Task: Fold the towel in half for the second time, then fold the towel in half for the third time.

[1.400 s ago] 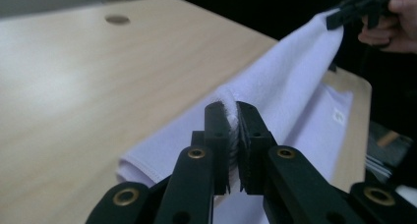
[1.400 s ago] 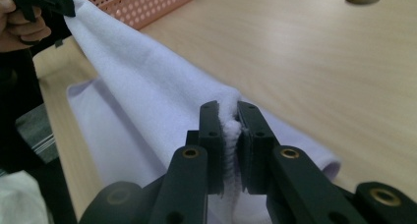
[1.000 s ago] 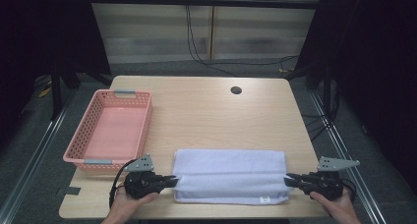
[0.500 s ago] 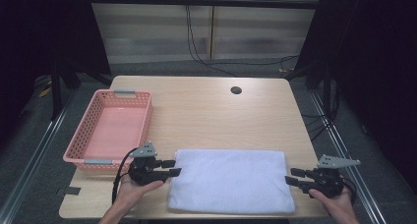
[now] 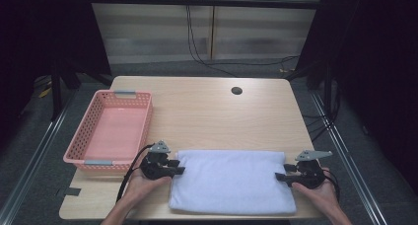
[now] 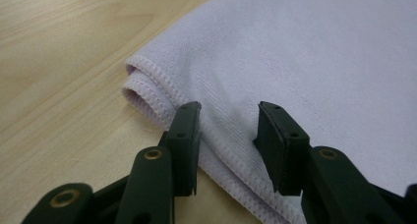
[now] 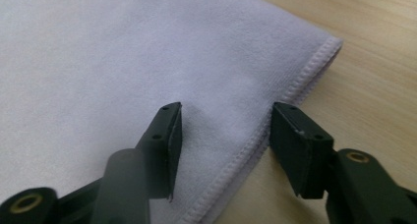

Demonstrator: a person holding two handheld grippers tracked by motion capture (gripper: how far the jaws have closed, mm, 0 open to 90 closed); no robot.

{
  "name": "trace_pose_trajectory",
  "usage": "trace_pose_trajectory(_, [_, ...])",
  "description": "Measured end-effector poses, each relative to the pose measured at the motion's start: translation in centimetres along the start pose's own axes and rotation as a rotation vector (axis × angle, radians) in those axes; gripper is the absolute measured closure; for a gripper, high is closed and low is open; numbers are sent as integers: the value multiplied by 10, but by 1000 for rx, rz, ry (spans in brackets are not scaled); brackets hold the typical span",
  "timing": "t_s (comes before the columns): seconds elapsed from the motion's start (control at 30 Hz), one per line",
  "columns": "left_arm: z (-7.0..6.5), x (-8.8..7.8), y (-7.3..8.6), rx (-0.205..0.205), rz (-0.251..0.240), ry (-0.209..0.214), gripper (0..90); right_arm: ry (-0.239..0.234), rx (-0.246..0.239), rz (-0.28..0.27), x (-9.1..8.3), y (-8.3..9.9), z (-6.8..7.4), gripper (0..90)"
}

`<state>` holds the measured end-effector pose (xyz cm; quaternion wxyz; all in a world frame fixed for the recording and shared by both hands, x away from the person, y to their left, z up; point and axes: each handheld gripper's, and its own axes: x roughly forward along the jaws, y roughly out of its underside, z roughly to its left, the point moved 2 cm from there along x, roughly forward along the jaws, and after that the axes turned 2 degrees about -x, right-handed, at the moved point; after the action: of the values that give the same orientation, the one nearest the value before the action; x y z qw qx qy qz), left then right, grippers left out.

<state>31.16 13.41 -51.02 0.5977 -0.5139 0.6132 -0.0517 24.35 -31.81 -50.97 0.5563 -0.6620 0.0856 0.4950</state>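
Towel [image 5: 231, 180] folded on table [image 5: 207, 111], pink basket [image 5: 111, 131] left, grippers flanking.

The towel [image 5: 231, 180] is showing a pale lilac-white, plain and unpatterned, with a fine stitched hem [image 6: 162, 94] in the same shade. The table [image 5: 207, 116] is glowing light blond wood with soft grain lines, a dark round hole [image 5: 236, 91] near its far edge. The basket [image 5: 111, 131] is looking salmon pink, a lattice of small slots, with grey handles. Both grippers, left gripper [image 5: 178, 167] and right gripper [image 5: 281, 175], are looking black, brass rivets glinting, grey plates on top.
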Motion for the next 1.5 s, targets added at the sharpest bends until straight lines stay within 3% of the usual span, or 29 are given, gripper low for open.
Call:
trace_pose_trajectory(0.07, [0, 4, -2, -2, -10, 7, 616, 10, -3, -5, 0, 0, -4, 506])
trace_pose_trajectory(0.13, [-1, 10, -8, 13, -10, 9, 625, 22, 25, -8, -1, -1, -13, 517])
trace_pose_trajectory(0.2, [-3, 18, -15, -3, -19, -9, 617, 27, 46, -22, 0, -2, -23, 517])
trace_pose_trajectory(0.27, [-4, 24, -20, -8, -21, 22, 584, 35, 54, -23, -1, -2, -29, 483])
trace_pose_trajectory(0.37, [-3, 24, -23, -15, -23, 32, 559, 33, 68, -43, -4, -1, -33, 427])
trace_pose_trajectory(0.47, [-2, 16, -26, -30, -58, 27, 518, 38, 67, -110, -16, -5, -27, 411])
trace_pose_trajectory(0.57, [-3, 10, -31, -21, -59, 20, 485, 24, 44, -155, -27, -7, -13, 404])
trace_pose_trajectory(0.67, [-6, 8, -36, 2, -72, 9, 468, -20, 6, -141, -30, -5, 9, 393])
trace_pose_trajectory(0.8, [0, 10, -45, -15, -71, 10, 450, -95, -18, -139, -26, -7, 35, 380])
trace_pose_trajectory(0.87, [6, 12, -51, -48, -82, 5, 493, -116, -50, -119, -19, -11, 45, 379])
trace_pose_trajectory(1.17, [10, 13, -55, -29, -85, -21, 464, -253, -150, -73, 20, -45, 98, 351])
trace_pose_trajectory(1.3, [15, 14, -56, -56, -79, -5, 451, -317, -183, -52, 40, -65, 122, 331])
trace_pose_trajectory(1.4, [22, 15, -61, -61, -87, -29, 452, -371, -205, -33, 53, -81, 140, 308])
trace_pose_trajectory(1.5, [23, 16, -61, -67, -95, -24, 451, -421, -227, -9, 69, -94, 157, 269])
